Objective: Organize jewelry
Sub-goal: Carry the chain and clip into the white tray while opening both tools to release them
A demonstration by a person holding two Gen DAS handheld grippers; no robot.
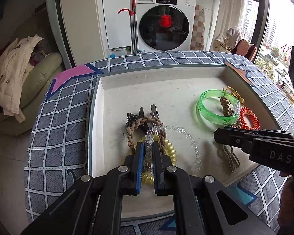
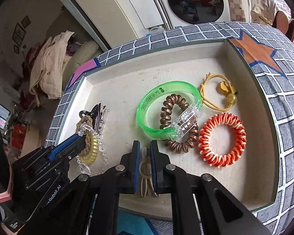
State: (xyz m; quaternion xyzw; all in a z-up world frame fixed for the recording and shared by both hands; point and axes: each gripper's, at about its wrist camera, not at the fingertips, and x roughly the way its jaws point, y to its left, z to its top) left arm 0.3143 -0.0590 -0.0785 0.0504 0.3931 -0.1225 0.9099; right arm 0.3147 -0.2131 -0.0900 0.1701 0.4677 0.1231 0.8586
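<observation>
A white tray (image 1: 156, 90) (image 2: 123, 90) holds the jewelry. My left gripper (image 1: 148, 144) (image 2: 80, 134) is shut on a clear bead bracelet (image 1: 186, 135) (image 2: 102, 146), whose strand trails right across the tray floor. Under it lie a yellow spiral tie (image 1: 170, 150) (image 2: 92, 148), a braided brown tie (image 1: 131, 137) and black hair clips (image 1: 141, 113). My right gripper (image 2: 145, 144) (image 1: 215, 137) stands slightly open over a tan bow-shaped clip (image 2: 146, 178) (image 1: 231, 158) lying on the tray between its fingers. Just beyond are a green bangle (image 2: 166, 87) (image 1: 205, 115) and a bronze spiral tie (image 2: 164, 113).
An orange-and-white spiral tie (image 2: 203, 143) and a yellow elastic with amber beads (image 2: 230, 98) lie at the tray's right. The tray sits on a blue grid cloth (image 1: 64, 121). A washing machine (image 1: 164, 19) stands behind, a sofa with a coat (image 1: 15, 74) to the left.
</observation>
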